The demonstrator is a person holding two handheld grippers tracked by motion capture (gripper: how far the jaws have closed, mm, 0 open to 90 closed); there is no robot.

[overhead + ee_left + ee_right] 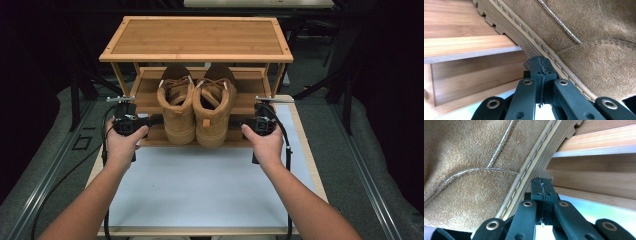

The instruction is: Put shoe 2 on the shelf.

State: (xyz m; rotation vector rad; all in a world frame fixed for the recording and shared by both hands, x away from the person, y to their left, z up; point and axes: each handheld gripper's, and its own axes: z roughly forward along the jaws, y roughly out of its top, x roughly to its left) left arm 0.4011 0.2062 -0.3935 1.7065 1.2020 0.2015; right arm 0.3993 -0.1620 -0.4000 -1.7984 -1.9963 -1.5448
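Note:
Two tan suede boots, the left boot (176, 107) and the right boot (214, 107), stand side by side on the lower shelf (146, 96) of a bamboo shoe rack (197, 37), heels towards me. My left gripper (159, 119) is shut with nothing between its jaws, its tips against the ribbed sole of the left boot (586, 37). From the other side my right gripper (240, 124) is also shut on nothing and meets the sole edge of the right boot (469, 170). In the gripper views the left gripper (541, 62) and the right gripper (542, 183) show jaws pressed together.
The rack stands at the far end of a white mat (200, 185) on a wood-edged table. Its top shelf overhangs the boots. Shelf slats (461, 45) (599, 142) run behind the soles. Dark floor and metal rails lie on both sides of the table.

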